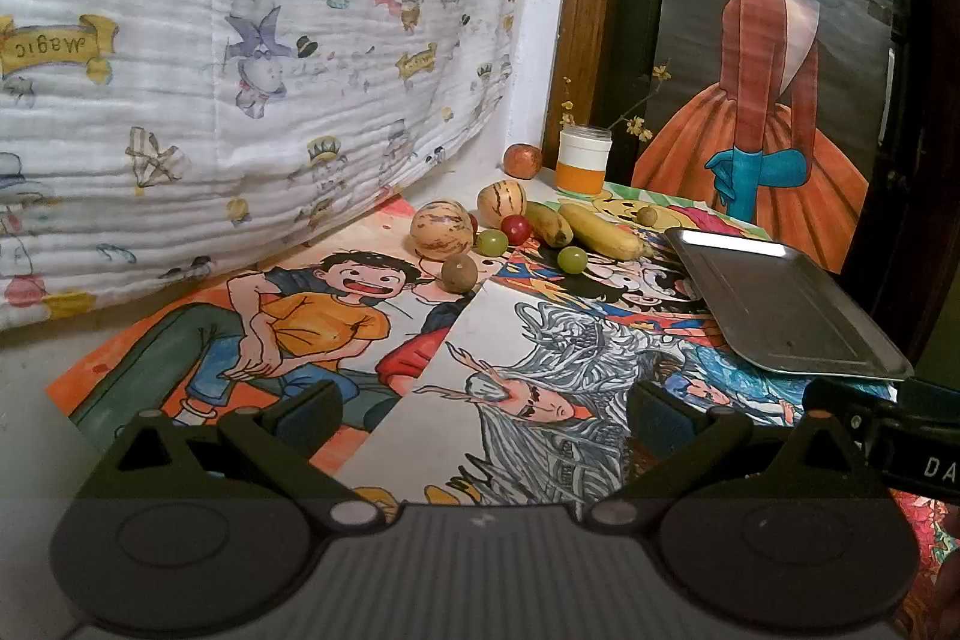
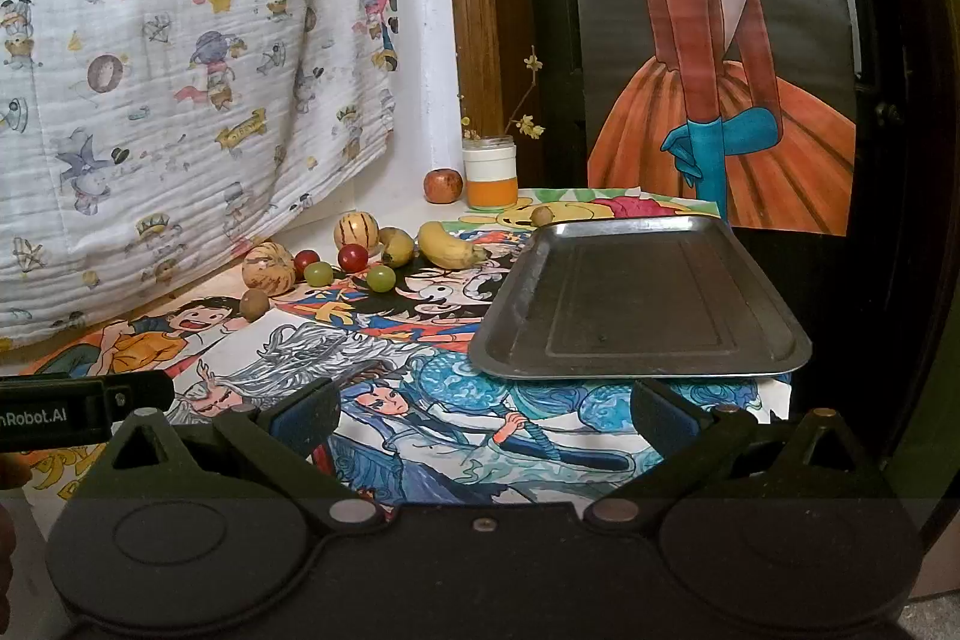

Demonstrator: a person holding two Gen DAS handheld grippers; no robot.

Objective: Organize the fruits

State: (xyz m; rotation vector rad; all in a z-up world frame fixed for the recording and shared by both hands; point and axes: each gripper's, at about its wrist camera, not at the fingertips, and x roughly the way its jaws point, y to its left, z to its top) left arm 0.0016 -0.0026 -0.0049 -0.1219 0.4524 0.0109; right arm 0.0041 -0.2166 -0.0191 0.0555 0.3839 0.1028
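Fruits sit loose in a cluster at the far left of the drawing-covered table (image 2: 300, 340), none on the metal tray (image 2: 636, 298) yet; two striped melons (image 2: 269, 269), two bananas (image 2: 450, 244), red cherry tomatoes (image 2: 352, 257), green grapes (image 2: 380, 278), a brown kiwi-like fruit (image 2: 254, 304); one small brown fruit (image 2: 543, 215) lies just behind the tray's far rim, a reddish apple (image 2: 443, 185) beside the orange-and-white jar (image 2: 491, 179). Left gripper (image 1: 480, 412) jaws apart, holding nothing, well short of the cluster; right gripper (image 2: 480, 412) jaws apart, empty, near the tray's front edge. Judged at the very start. Risks: round grapes and tomatoes likely to roll off if nudged; a hard squeeze could burst them; bananas touch neighbours, so grabbing one may shove the rest; the shallow tray rim may let round fruit roll out.
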